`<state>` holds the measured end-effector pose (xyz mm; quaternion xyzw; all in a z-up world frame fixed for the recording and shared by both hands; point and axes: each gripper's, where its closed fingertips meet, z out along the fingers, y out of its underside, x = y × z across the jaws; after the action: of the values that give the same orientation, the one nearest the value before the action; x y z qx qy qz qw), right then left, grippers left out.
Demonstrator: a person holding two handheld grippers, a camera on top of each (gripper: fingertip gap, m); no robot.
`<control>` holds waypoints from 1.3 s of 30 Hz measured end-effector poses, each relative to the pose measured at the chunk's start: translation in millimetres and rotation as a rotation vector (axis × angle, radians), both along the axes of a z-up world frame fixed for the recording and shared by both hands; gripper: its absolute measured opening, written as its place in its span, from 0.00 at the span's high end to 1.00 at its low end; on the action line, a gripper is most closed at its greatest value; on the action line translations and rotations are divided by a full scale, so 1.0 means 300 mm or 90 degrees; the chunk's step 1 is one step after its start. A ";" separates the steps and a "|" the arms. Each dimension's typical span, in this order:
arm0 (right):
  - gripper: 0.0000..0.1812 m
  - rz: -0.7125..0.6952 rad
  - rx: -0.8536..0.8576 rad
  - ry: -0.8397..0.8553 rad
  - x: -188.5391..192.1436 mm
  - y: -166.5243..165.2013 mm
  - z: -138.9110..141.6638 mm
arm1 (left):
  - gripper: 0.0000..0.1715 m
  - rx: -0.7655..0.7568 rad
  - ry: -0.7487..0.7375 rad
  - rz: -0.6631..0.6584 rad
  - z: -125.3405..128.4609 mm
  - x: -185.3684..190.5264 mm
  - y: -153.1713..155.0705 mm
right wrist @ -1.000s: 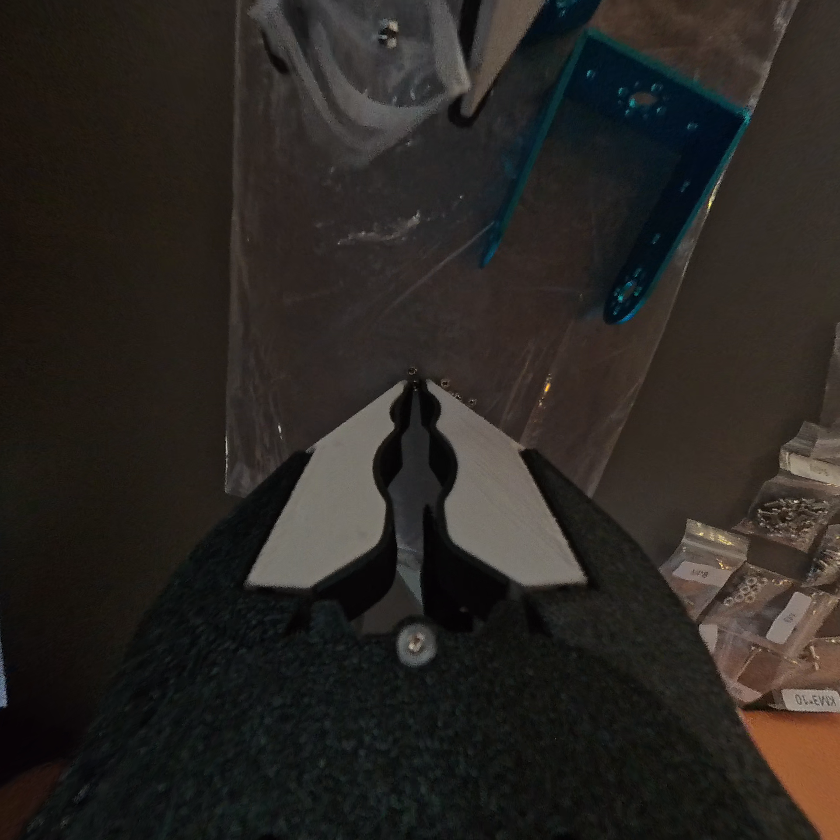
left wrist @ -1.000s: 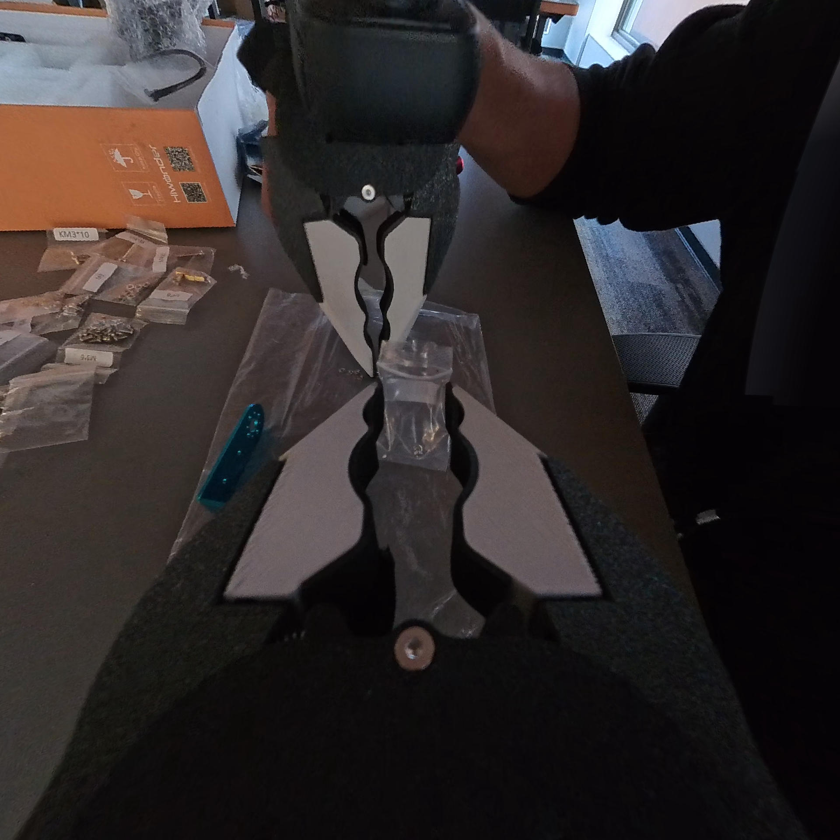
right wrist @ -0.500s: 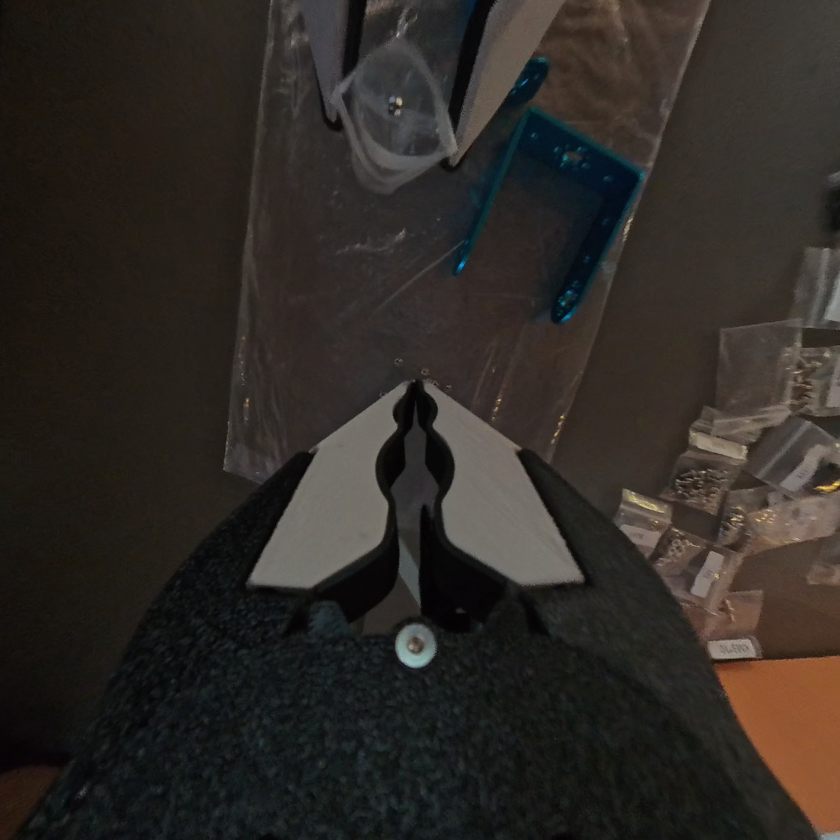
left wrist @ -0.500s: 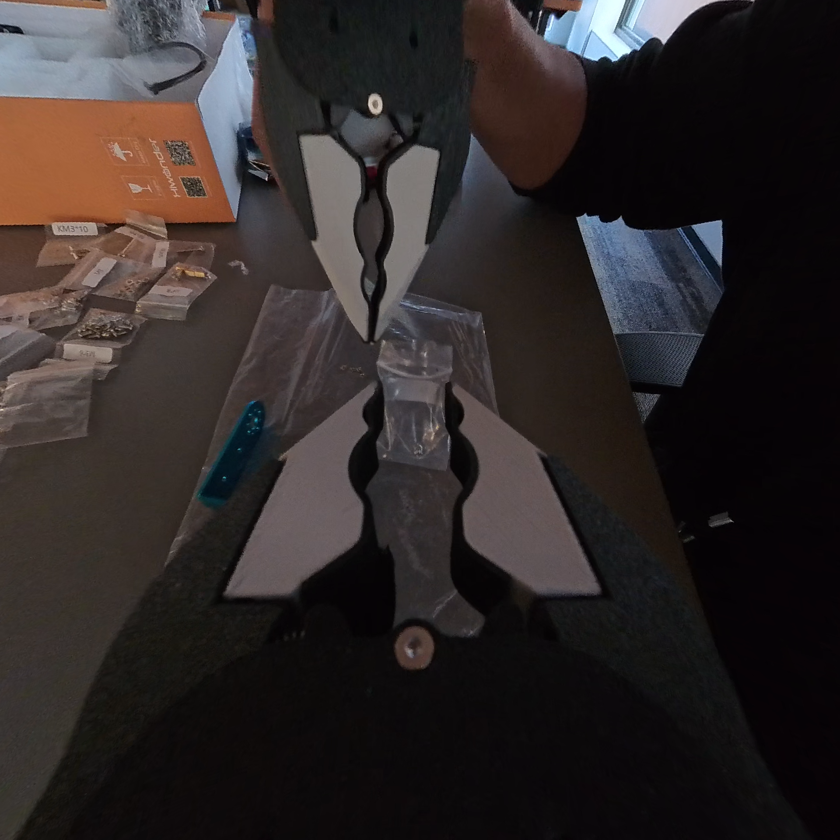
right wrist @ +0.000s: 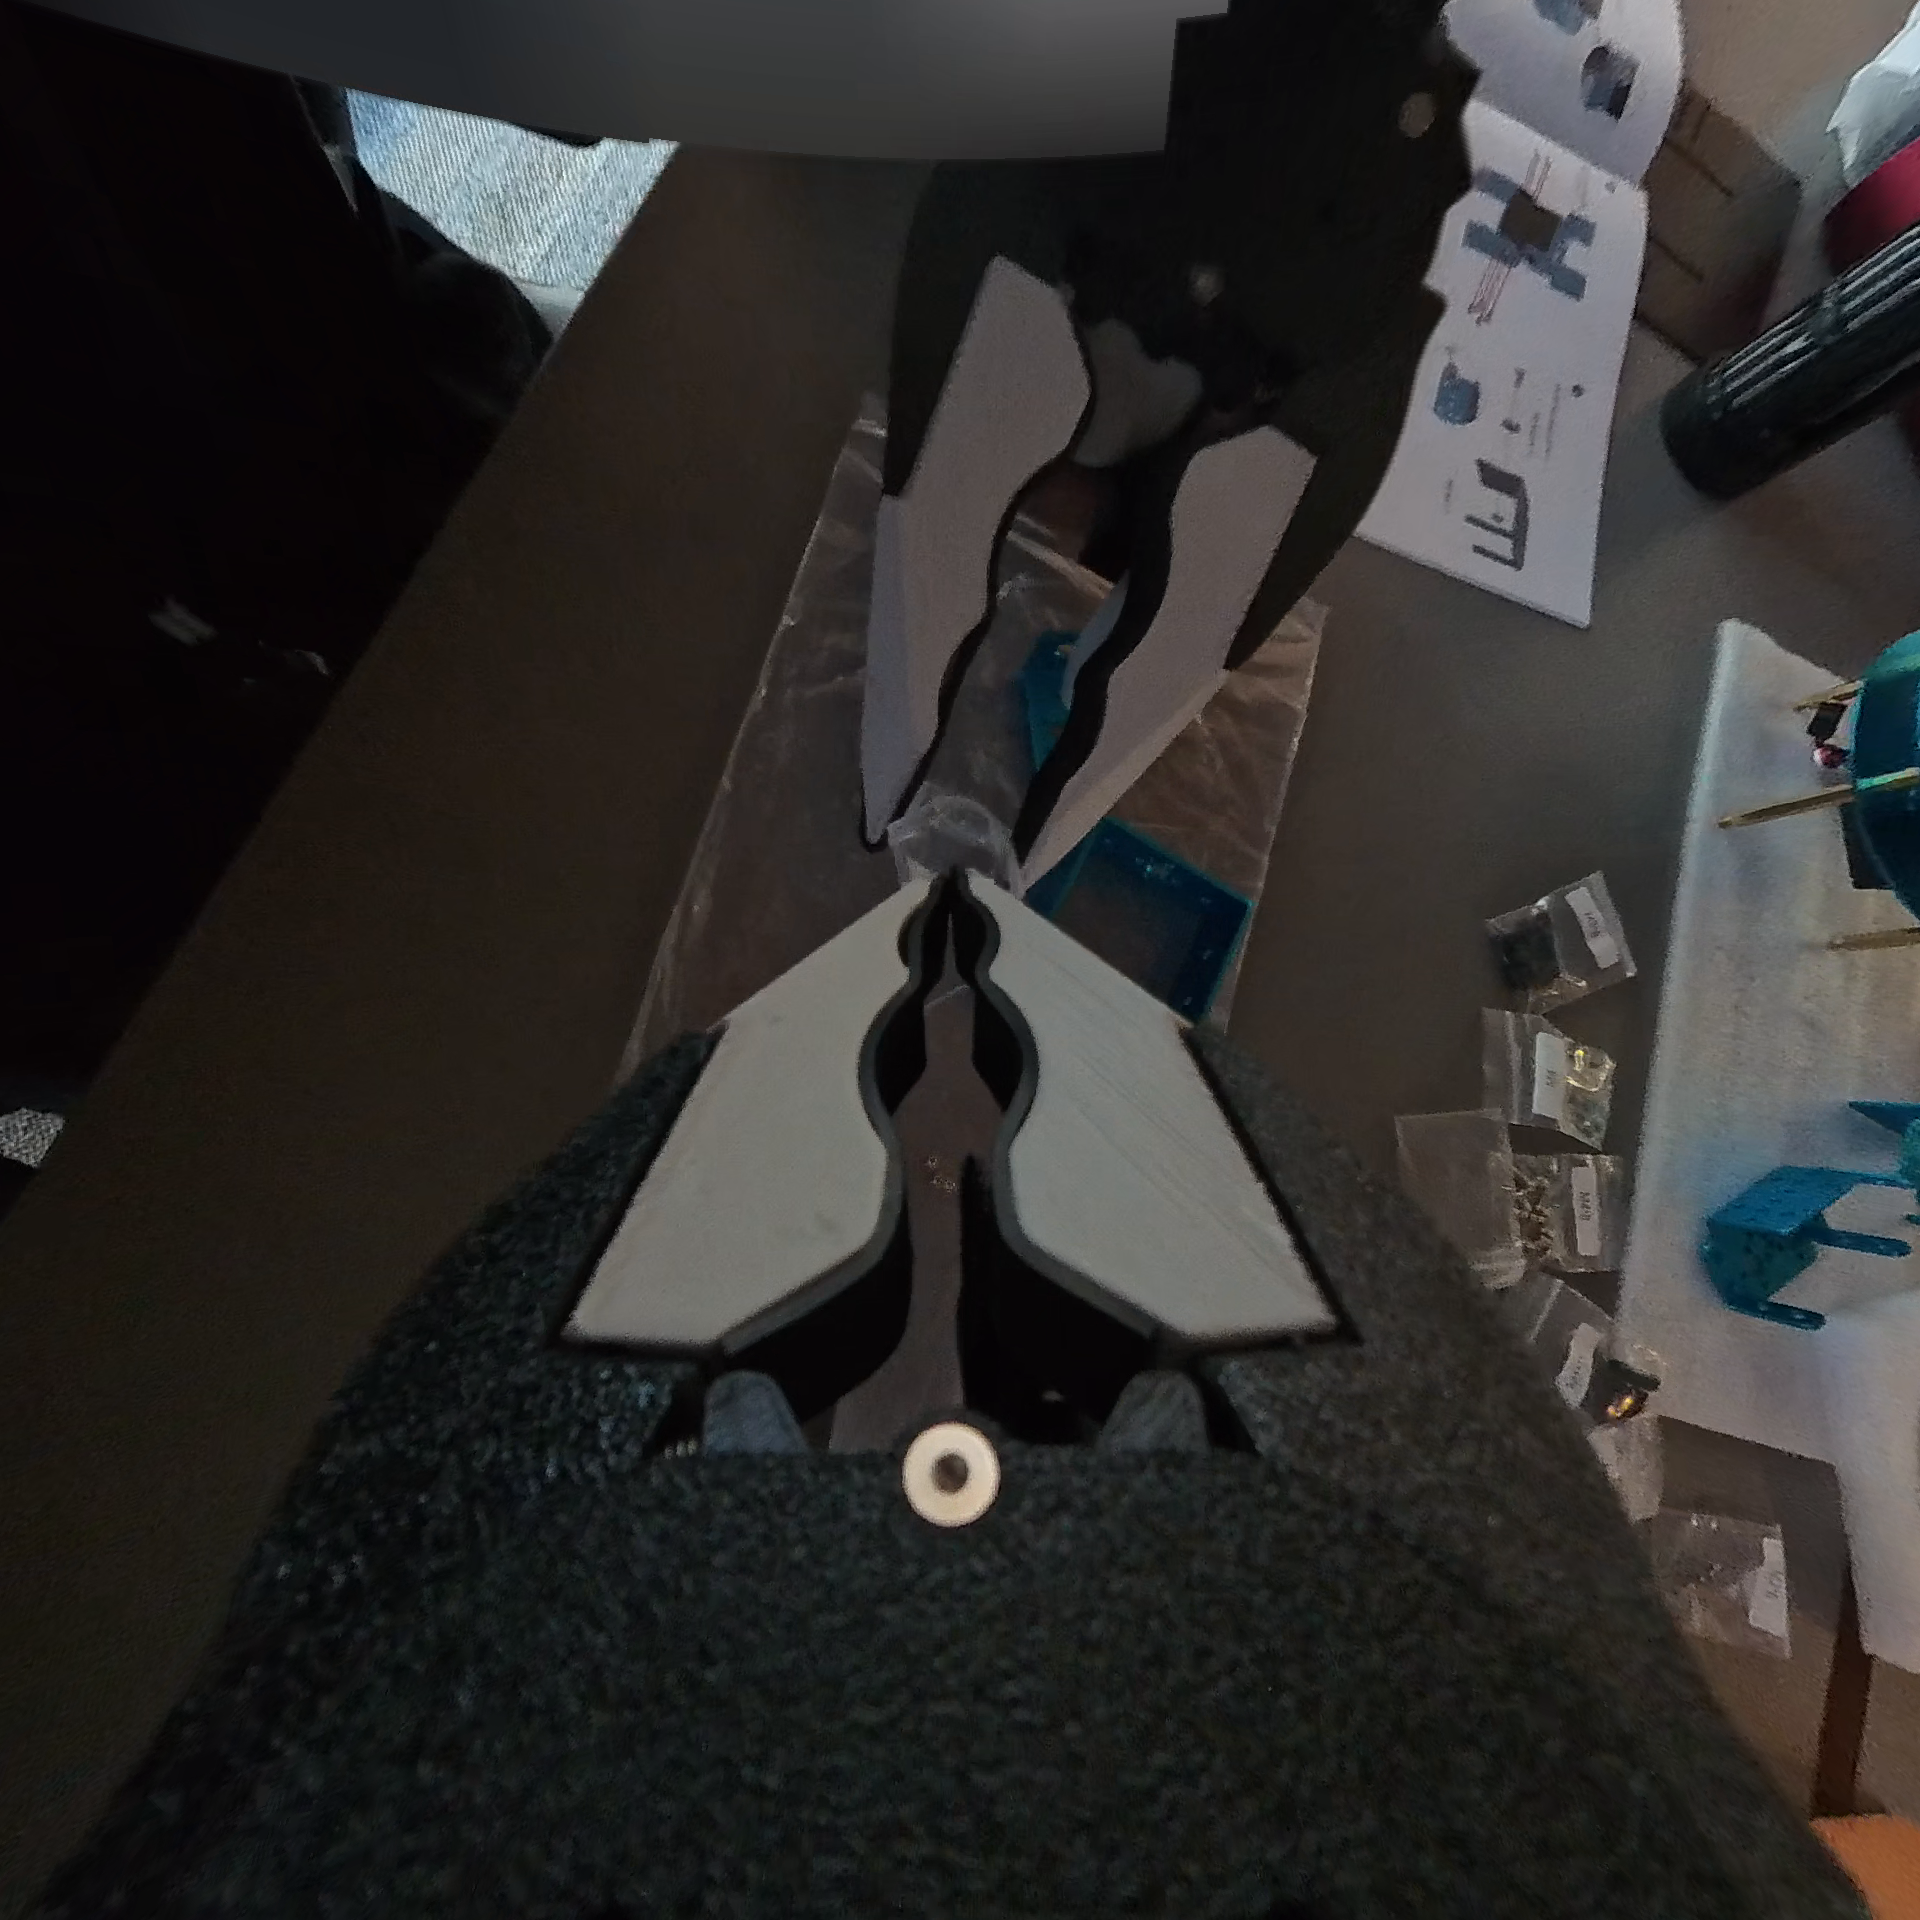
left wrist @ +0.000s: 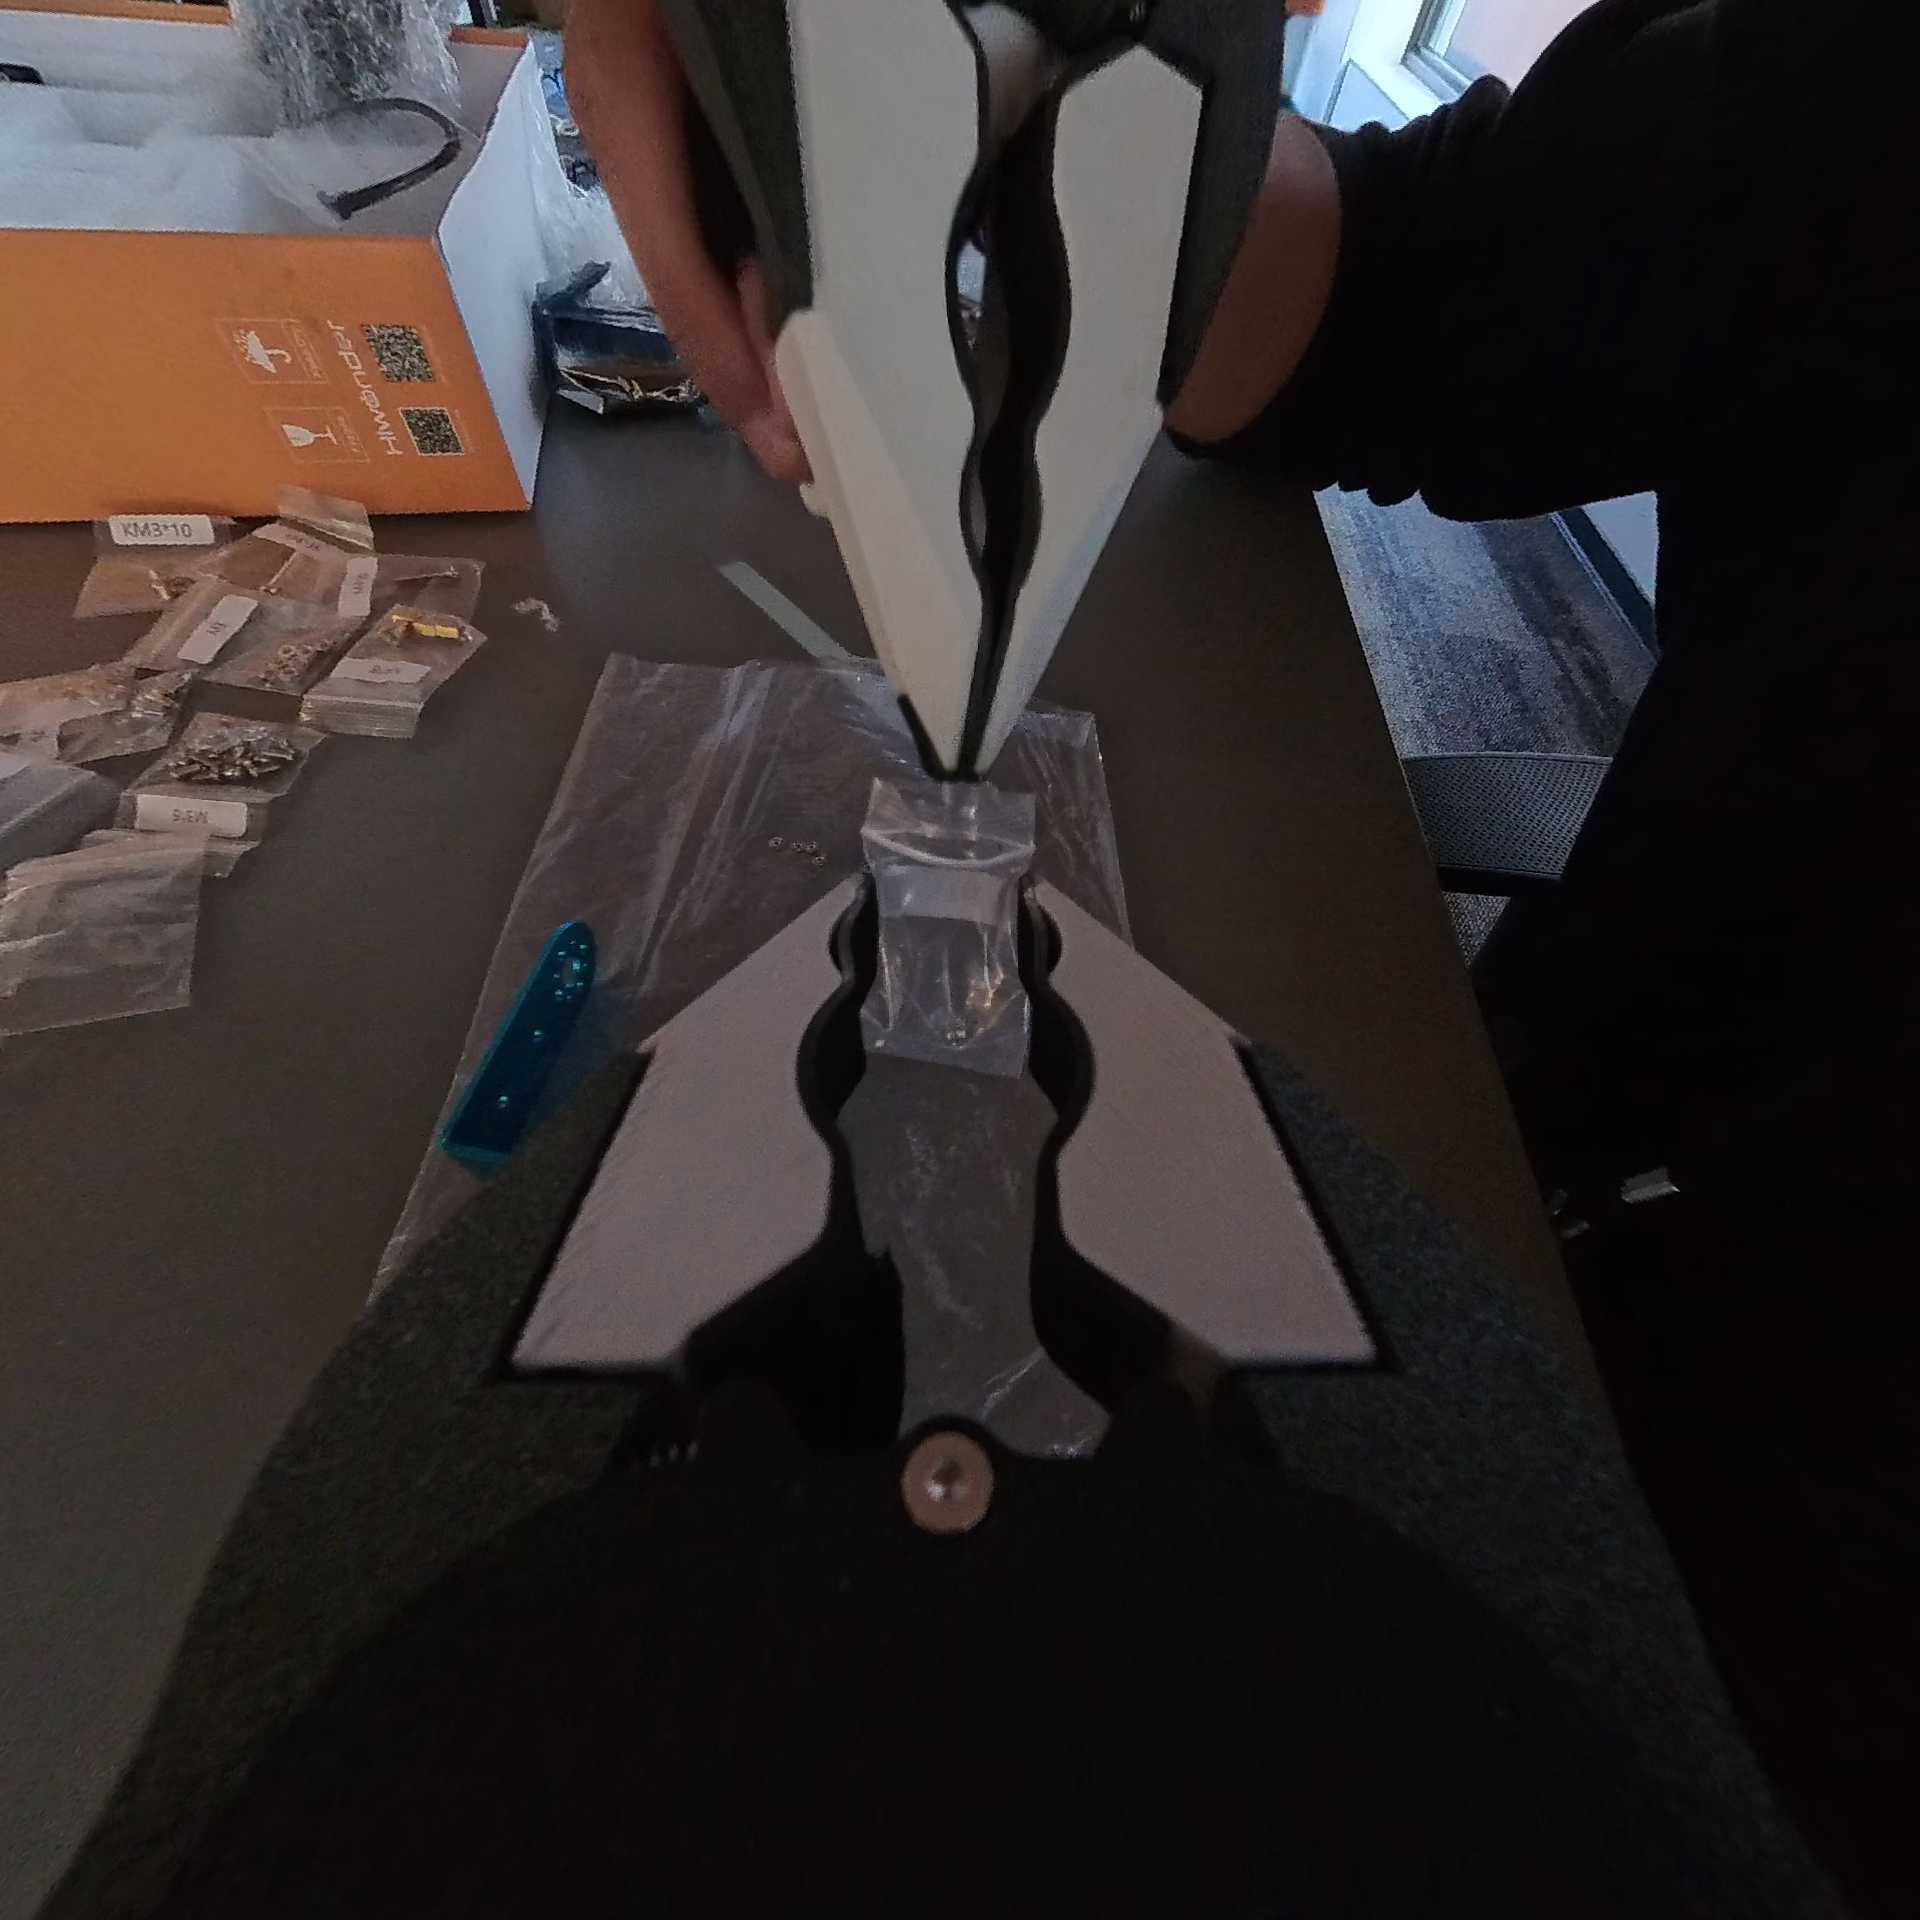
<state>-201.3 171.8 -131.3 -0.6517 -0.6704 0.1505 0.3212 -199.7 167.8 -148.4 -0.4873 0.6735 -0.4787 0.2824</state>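
Above the tabletop (left wrist: 260,1195), a small clear bag (left wrist: 948,966), judged light and limp, is pinched between left tool (left wrist: 943,904) and, topside, right tool (left wrist: 961,769).

Counts of the things seen on the dark table (left wrist: 1226,644)

Two grippers are counted, a left gripper (left wrist: 943,896) and a right gripper (right wrist: 954,883); one small clear bag (left wrist: 948,940), one large plastic sheet (left wrist: 686,800), one orange box (left wrist: 239,374), one printed sheet (right wrist: 1527,353). Roughly three loose tiny screws (left wrist: 798,848) are seen; the labelled hardware bags (left wrist: 218,675) cannot be counted exactly.
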 end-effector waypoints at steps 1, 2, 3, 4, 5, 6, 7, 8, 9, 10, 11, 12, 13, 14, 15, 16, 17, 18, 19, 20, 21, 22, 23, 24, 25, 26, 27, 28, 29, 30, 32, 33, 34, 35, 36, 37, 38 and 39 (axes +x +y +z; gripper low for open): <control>1.00 -0.001 0.002 -0.003 -0.003 0.001 -0.006 | 0.85 -0.001 0.000 0.000 0.000 0.000 0.000; 1.00 -0.005 0.007 -0.005 -0.003 0.005 -0.009 | 0.85 0.000 0.001 0.000 0.000 0.000 0.000; 1.00 -0.007 0.010 -0.008 -0.002 0.007 -0.012 | 0.85 0.000 0.000 0.000 0.000 0.000 0.000; 1.00 -0.006 0.009 -0.008 0.000 0.006 -0.011 | 0.85 0.001 0.001 0.000 -0.001 0.000 0.000; 1.00 -0.009 0.013 -0.006 0.004 0.008 -0.005 | 0.85 0.001 0.002 0.000 -0.002 0.000 -0.001; 1.00 -0.011 0.015 -0.001 0.013 0.008 0.006 | 0.85 0.002 0.002 0.000 -0.003 0.000 -0.001; 1.00 -0.012 0.009 0.008 0.027 0.006 0.020 | 0.85 0.004 0.002 0.000 -0.002 -0.001 0.000; 1.00 -0.014 -0.013 0.009 0.051 -0.001 0.024 | 0.85 0.006 0.001 0.001 -0.001 -0.001 0.002; 0.97 -0.009 -0.064 -0.013 0.086 -0.025 0.002 | 0.85 0.006 0.000 0.003 0.002 -0.002 0.005; 0.92 -0.006 -0.118 -0.058 0.127 -0.055 -0.041 | 0.85 0.005 -0.001 0.005 0.004 -0.002 0.008; 0.91 -0.016 -0.140 -0.106 0.163 -0.062 -0.091 | 0.85 0.003 -0.003 0.006 0.007 -0.002 0.011; 0.91 -0.028 -0.136 -0.153 0.190 -0.054 -0.144 | 0.85 0.001 -0.003 0.007 0.008 -0.002 0.013; 0.91 -0.036 -0.130 -0.190 0.203 -0.045 -0.192 | 0.85 0.000 -0.003 0.008 0.007 -0.002 0.014; 0.92 -0.038 -0.132 -0.215 0.206 -0.040 -0.230 | 0.85 0.000 -0.003 0.008 0.006 -0.002 0.015; 0.92 -0.042 -0.137 -0.236 0.209 -0.035 -0.258 | 0.85 -0.001 -0.002 0.007 0.005 -0.001 0.014; 0.92 -0.045 -0.142 -0.248 0.209 -0.029 -0.274 | 0.85 0.000 -0.001 0.006 0.004 -0.001 0.012; 0.93 -0.048 -0.144 -0.248 0.204 -0.023 -0.278 | 0.85 0.001 0.000 0.005 0.003 -0.001 0.010; 0.94 -0.048 -0.148 -0.242 0.198 -0.020 -0.276 | 0.85 0.004 0.000 0.005 0.002 -0.001 0.010; 0.95 -0.051 -0.150 -0.238 0.195 -0.016 -0.274 | 0.85 0.005 -0.001 0.004 0.003 -0.002 0.008; 0.95 -0.054 -0.147 -0.238 0.196 -0.011 -0.275 | 0.85 0.005 -0.002 0.003 0.005 -0.002 0.007; 0.95 -0.055 -0.144 -0.241 0.199 -0.009 -0.277 | 0.85 0.005 -0.003 0.003 0.006 -0.003 0.007; 0.96 -0.055 -0.136 -0.241 0.198 -0.005 -0.278 | 0.85 0.003 -0.003 0.003 0.007 -0.003 0.007; 0.97 -0.055 -0.130 -0.242 0.198 -0.002 -0.280 | 0.85 0.001 -0.003 0.004 0.008 -0.003 0.007; 0.97 -0.056 -0.128 -0.245 0.199 0.001 -0.282 | 0.85 0.000 -0.003 0.003 0.007 -0.003 0.007; 0.97 -0.056 -0.131 -0.247 0.200 0.000 -0.284 | 0.85 -0.001 -0.002 0.003 0.005 -0.003 0.007; 0.97 -0.055 -0.134 -0.249 0.200 -0.002 -0.288 | 0.85 -0.001 -0.001 0.002 0.004 -0.003 0.006; 0.97 -0.054 -0.133 -0.249 0.198 -0.002 -0.292 | 0.85 0.000 0.000 0.001 0.003 -0.003 0.004; 0.97 -0.051 -0.135 -0.251 0.198 -0.006 -0.297 | 0.85 0.001 0.000 0.000 0.002 -0.003 0.003; 0.98 -0.047 -0.138 -0.248 0.193 -0.011 -0.296 | 0.85 0.002 0.000 0.000 0.003 -0.003 0.001; 0.98 -0.046 -0.133 -0.251 0.193 -0.011 -0.297 | 0.85 0.002 0.000 -0.001 0.003 -0.004 0.001; 0.99 -0.048 -0.135 -0.253 0.193 -0.011 -0.297 | 0.85 0.003 0.000 0.000 0.003 -0.004 0.002; 0.99 -0.047 -0.134 -0.253 0.193 -0.011 -0.298 | 0.85 0.002 -0.001 0.001 0.004 -0.004 0.003; 0.99 -0.048 -0.134 -0.254 0.193 -0.012 -0.298 | 0.85 0.000 0.000 0.001 0.004 -0.004 0.004; 0.99 -0.046 -0.130 -0.256 0.193 -0.012 -0.298 | 0.85 -0.001 0.000 0.002 0.003 -0.004 0.005; 0.99 -0.043 -0.124 -0.259 0.193 -0.012 -0.297 | 0.85 -0.001 0.000 0.002 0.002 -0.003 0.005; 1.00 -0.039 -0.120 -0.260 0.193 -0.013 -0.297 | 0.85 0.000 0.001 0.002 0.001 -0.003 0.006; 1.00 -0.037 -0.119 -0.260 0.193 -0.014 -0.296 | 0.85 0.000 0.001 0.002 0.001 -0.003 0.006; 1.00 -0.035 -0.121 -0.254 0.191 -0.016 -0.292 | 0.85 0.000 0.001 0.002 0.001 -0.003 0.005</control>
<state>-144.1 167.1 -218.8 -0.7141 -0.6853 0.0726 0.1233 -200.6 169.3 -148.2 -0.4888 0.6732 -0.4776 0.2825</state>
